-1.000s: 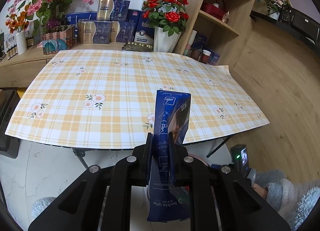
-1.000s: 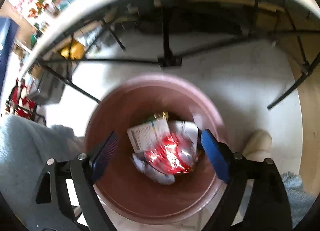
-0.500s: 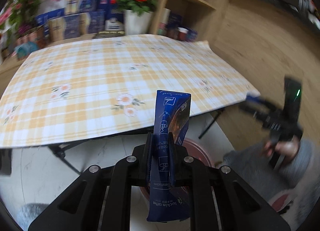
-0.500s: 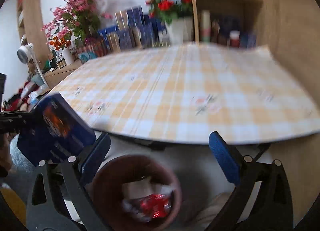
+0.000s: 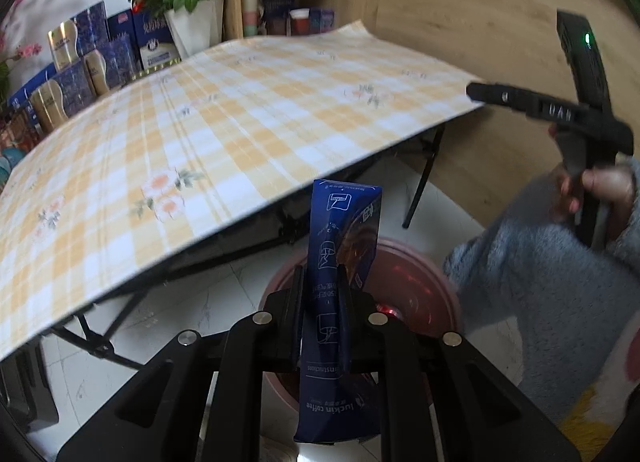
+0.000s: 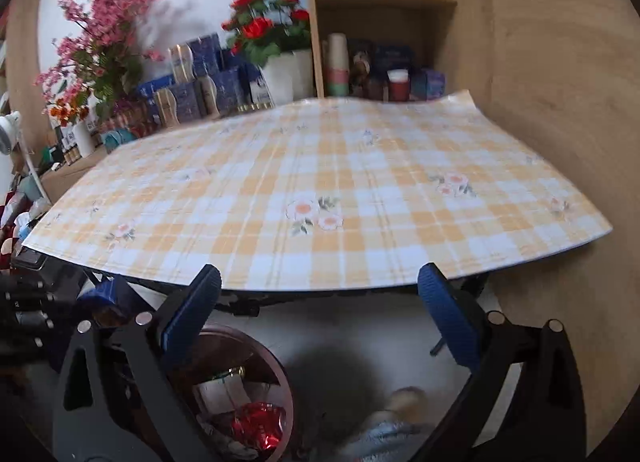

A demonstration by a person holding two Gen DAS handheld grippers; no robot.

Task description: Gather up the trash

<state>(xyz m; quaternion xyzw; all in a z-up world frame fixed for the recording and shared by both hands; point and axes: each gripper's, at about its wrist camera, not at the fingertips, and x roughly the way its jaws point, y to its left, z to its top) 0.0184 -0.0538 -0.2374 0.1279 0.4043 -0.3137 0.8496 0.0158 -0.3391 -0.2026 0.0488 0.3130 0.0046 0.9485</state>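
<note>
Left gripper [image 5: 322, 294]: clamped on the upright blue coffee packet [image 5: 338, 262].
Packet: above the pink bin [image 5: 416, 282] just ahead.
Right gripper [image 6: 320, 314]: spread wide, holding nothing; bin below-left, table [image 6: 320, 182] ahead.

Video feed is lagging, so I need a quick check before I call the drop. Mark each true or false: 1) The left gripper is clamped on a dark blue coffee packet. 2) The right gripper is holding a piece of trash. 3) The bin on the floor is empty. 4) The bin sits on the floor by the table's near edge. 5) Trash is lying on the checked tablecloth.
1) True: the left gripper is shut on the blue coffee packet.
2) False: the right gripper is open and holds nothing.
3) False: the bin holds a red foil wrapper and a pale carton.
4) True.
5) False: no trash shows on the tablecloth.
</note>
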